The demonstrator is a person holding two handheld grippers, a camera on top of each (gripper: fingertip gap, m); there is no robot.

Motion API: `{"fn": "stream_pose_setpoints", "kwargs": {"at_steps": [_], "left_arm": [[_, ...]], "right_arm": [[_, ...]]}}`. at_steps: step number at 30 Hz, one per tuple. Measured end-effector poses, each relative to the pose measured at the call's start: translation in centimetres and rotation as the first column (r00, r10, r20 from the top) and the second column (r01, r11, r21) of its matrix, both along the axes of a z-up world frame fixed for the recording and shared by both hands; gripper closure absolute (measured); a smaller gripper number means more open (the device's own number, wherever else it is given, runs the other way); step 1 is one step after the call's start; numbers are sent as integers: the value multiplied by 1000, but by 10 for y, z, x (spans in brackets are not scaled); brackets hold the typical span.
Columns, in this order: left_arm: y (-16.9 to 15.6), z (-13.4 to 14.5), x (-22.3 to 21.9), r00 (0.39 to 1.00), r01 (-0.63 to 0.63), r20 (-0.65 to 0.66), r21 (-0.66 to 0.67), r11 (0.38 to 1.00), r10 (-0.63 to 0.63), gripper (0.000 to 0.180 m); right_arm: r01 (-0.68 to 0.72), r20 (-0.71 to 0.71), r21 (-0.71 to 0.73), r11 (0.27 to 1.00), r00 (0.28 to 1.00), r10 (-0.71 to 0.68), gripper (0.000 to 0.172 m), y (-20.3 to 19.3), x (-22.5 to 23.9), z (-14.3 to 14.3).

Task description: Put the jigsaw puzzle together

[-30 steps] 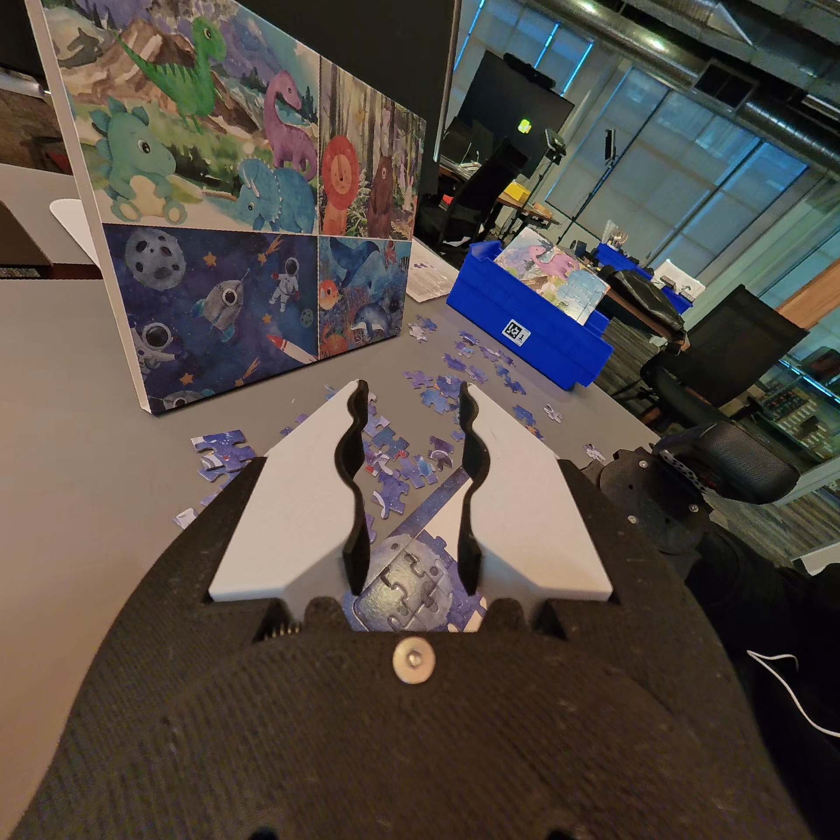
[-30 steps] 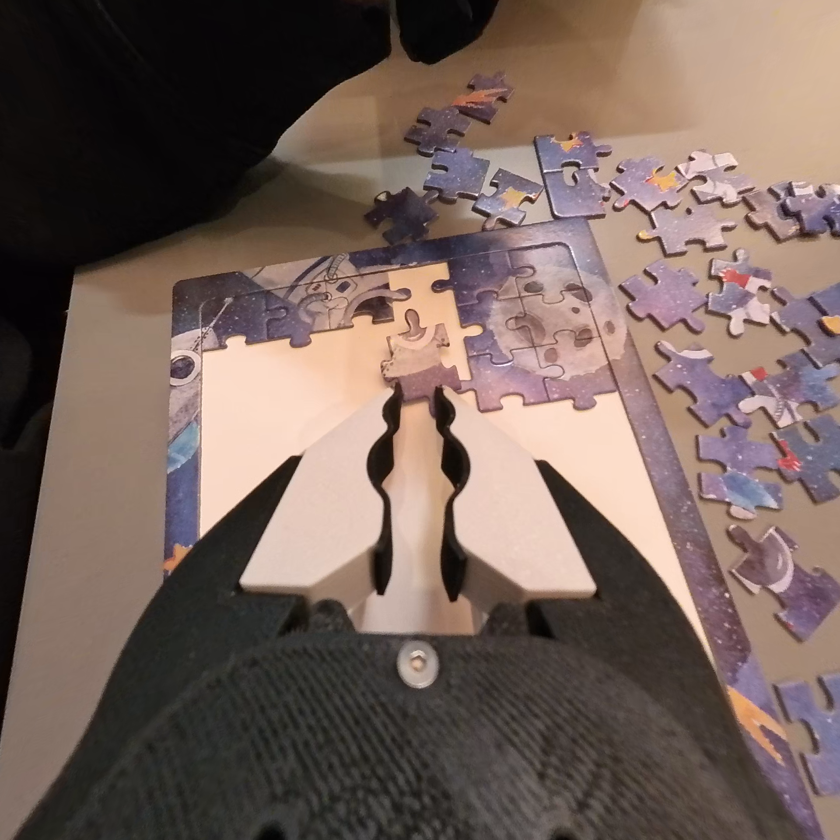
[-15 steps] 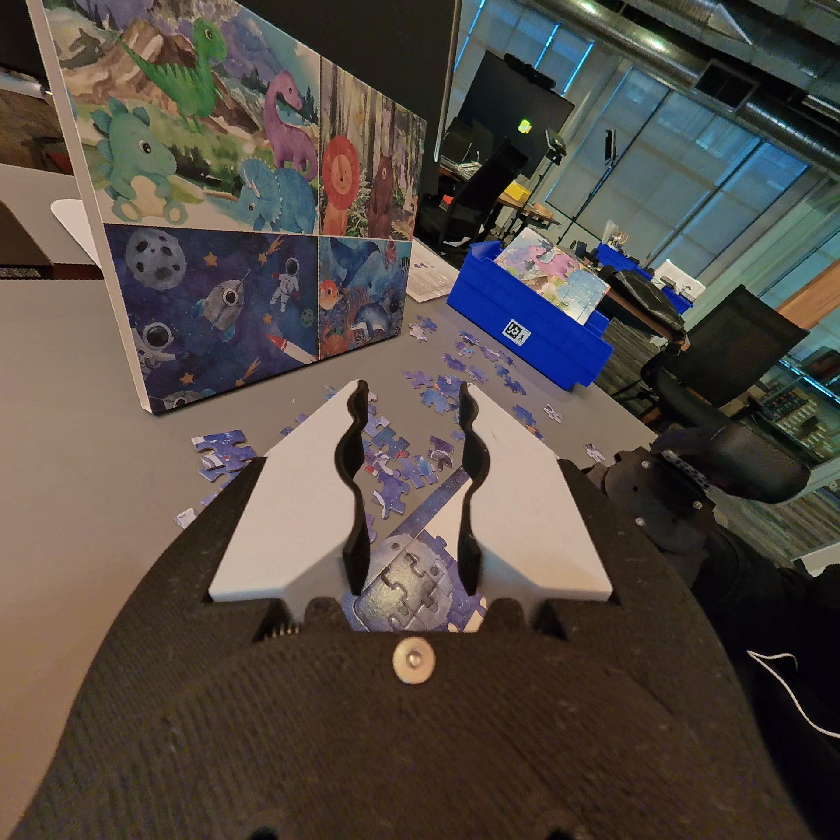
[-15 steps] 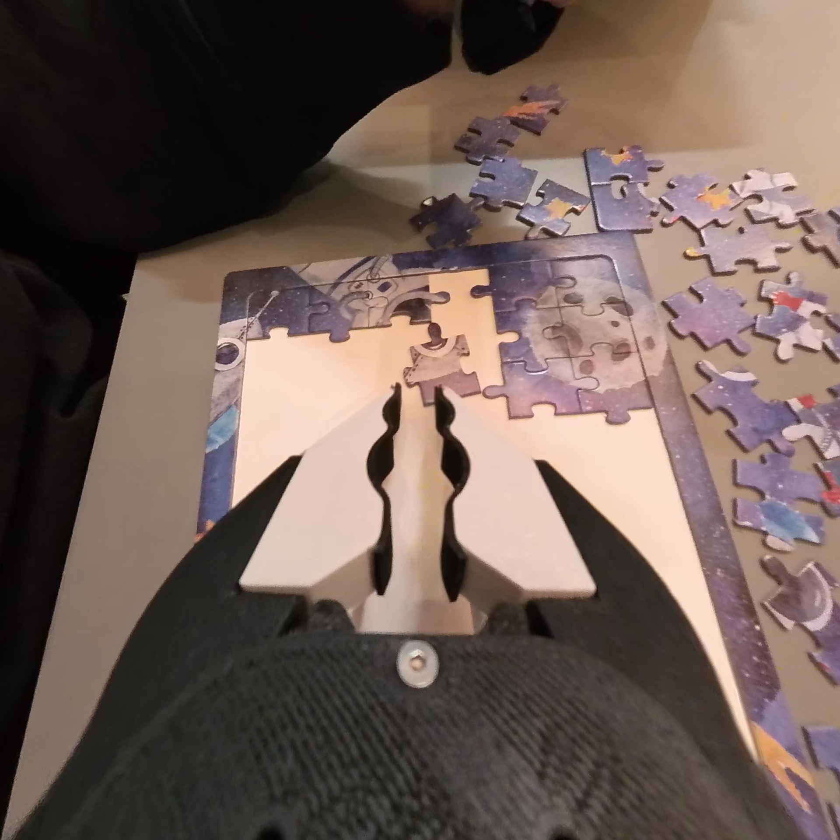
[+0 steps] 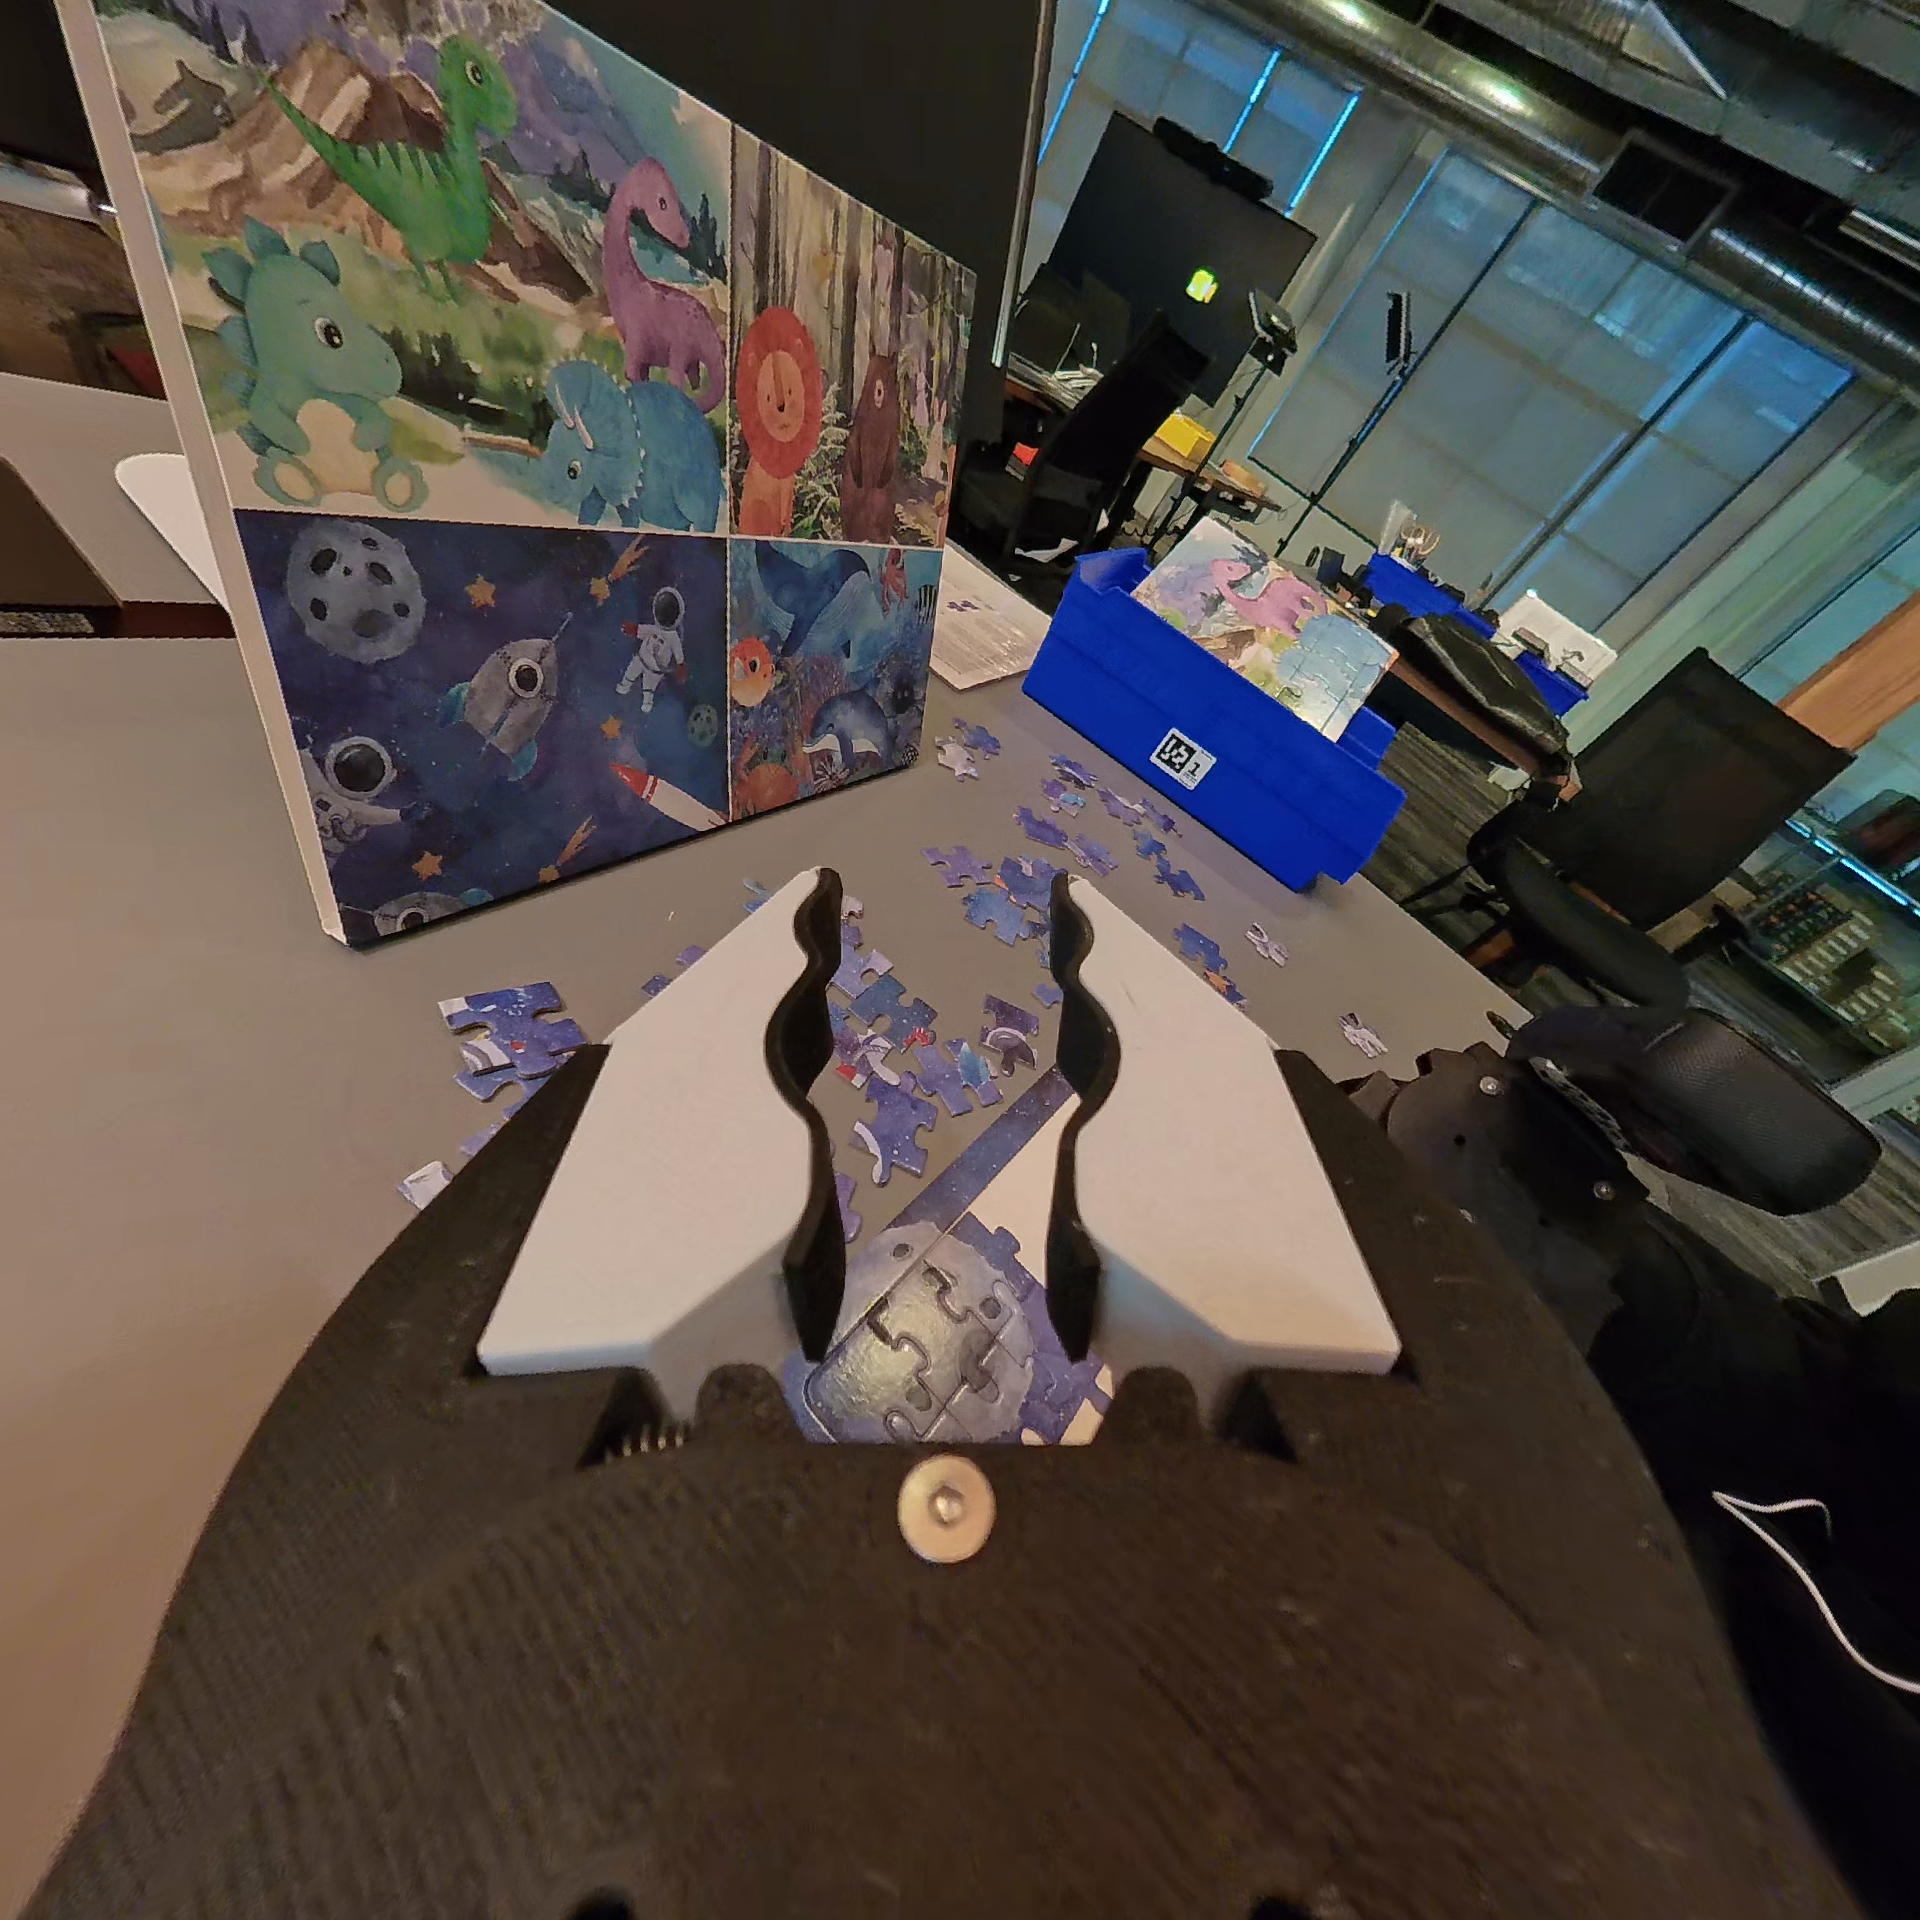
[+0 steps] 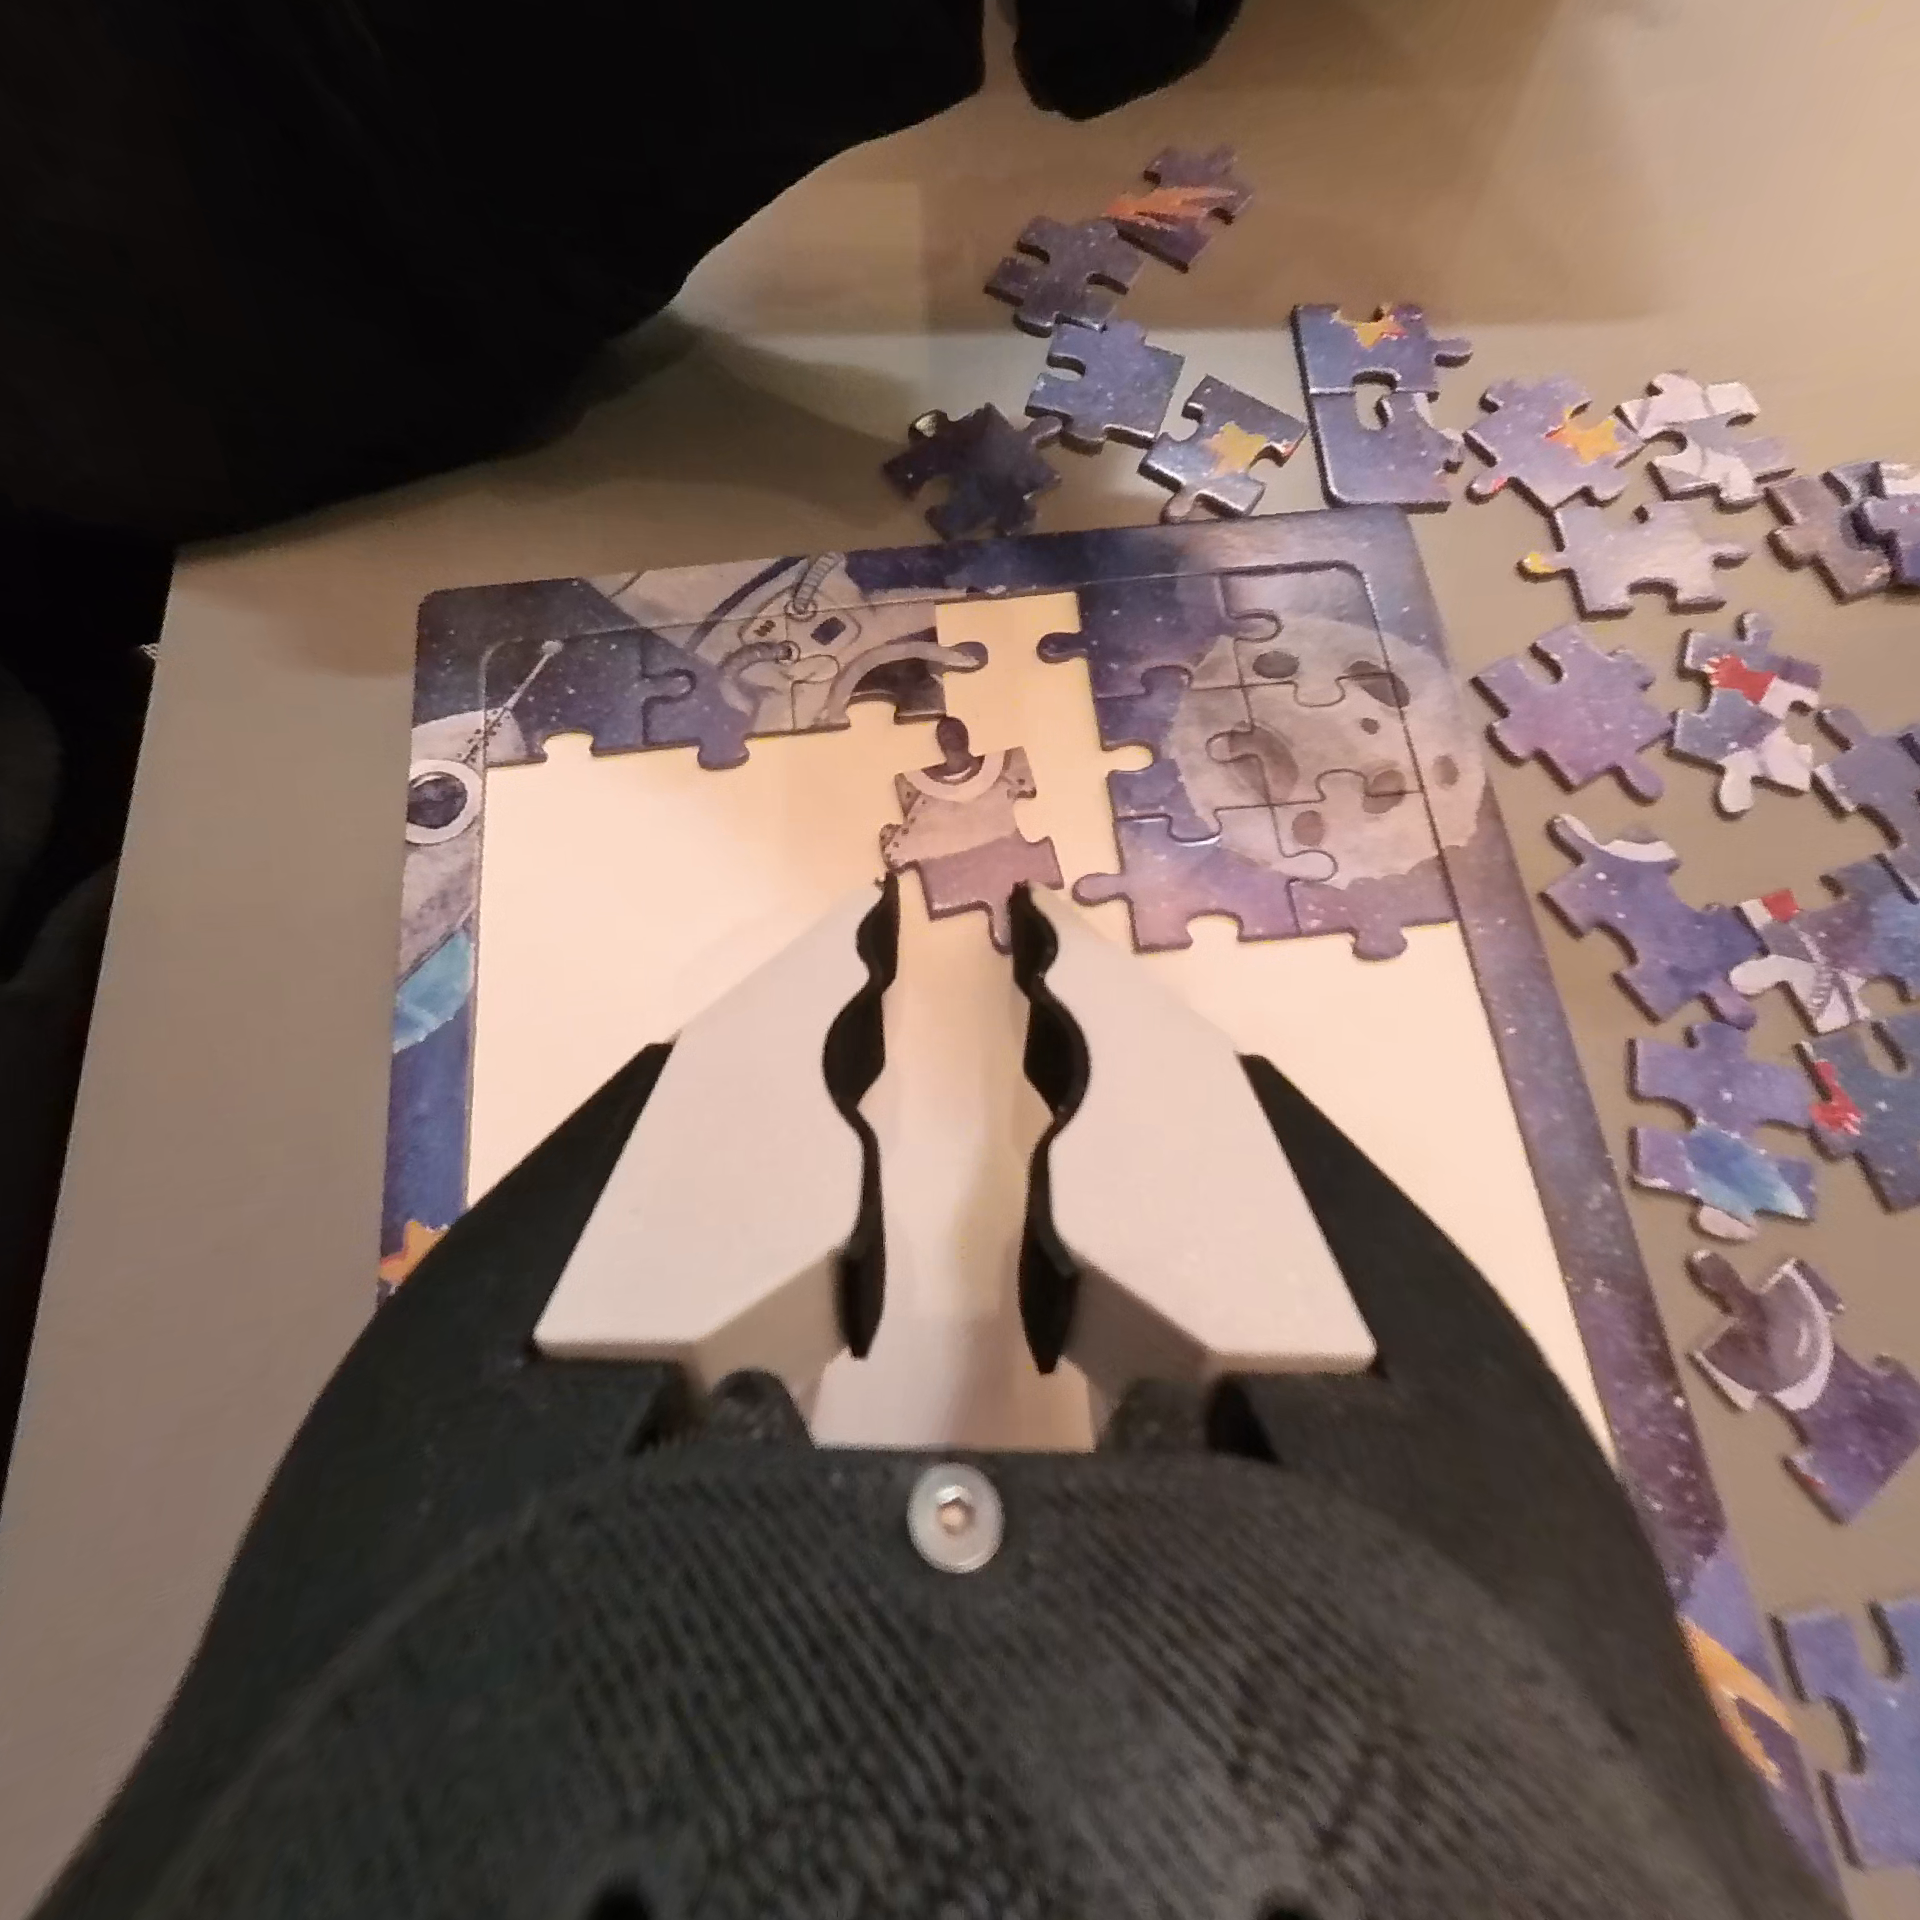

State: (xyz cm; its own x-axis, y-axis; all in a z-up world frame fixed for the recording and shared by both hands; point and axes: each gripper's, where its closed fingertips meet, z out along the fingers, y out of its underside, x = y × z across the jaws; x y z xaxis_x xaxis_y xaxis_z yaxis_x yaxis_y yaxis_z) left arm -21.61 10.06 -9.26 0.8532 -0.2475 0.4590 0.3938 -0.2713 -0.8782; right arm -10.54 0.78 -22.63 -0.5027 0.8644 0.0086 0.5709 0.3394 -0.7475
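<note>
Hovering low over the puzzle tray (image 6: 1507,935), pointed the right gripper (image 6: 951,899) at a grey-and-lilac puzzle piece (image 6: 971,831). Kept a narrow spread there: fingertips on either side of the piece's near edge, with a sliver of pale board showing between the left pad and the card. Gripped nothing, then. Left the piece flat on the bare board, carried by the tray and not by the fingers. Set its knob toward the empty slot in the top row, between the finished strip on the left and the assembled moon section (image 6: 1299,748). Seemed lined up with that slot.

Held the left gripper (image 5: 940,894) well clear, wide and empty, above the loose pieces (image 5: 914,1060) on the grey table (image 5: 208,935), apparently just out of the way. Propped the picture box (image 5: 499,520) upright beyond them, printed face toward the work, likely for reference. Parked a blue bin (image 5: 1195,707) farther right.

Compared with a second before: spread the right fingers wider, where they had sat tight on the piece. Shifted the piece hardly at all. Changed nothing on the left side.
</note>
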Motion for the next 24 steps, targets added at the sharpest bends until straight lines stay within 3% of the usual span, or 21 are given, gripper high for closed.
{"fn": "stream_pose_setpoints", "kwargs": {"at_steps": [13,19,24], "left_arm": [[0,1,0,1000,0,0,4,1000,0,142],[0,1,0,1000,1,0,2,1000,-1,142],[0,0,1,1000,2,-1,0,1000,-2,142]], "right_arm": [[-28,7,-54,998,1000,28,158,-1,7,5],[-7,-33,-33,999,999,6,140,-2,-1,8],[-20,-11,7,1000,1000,20,140,-7,-1,1]]}}
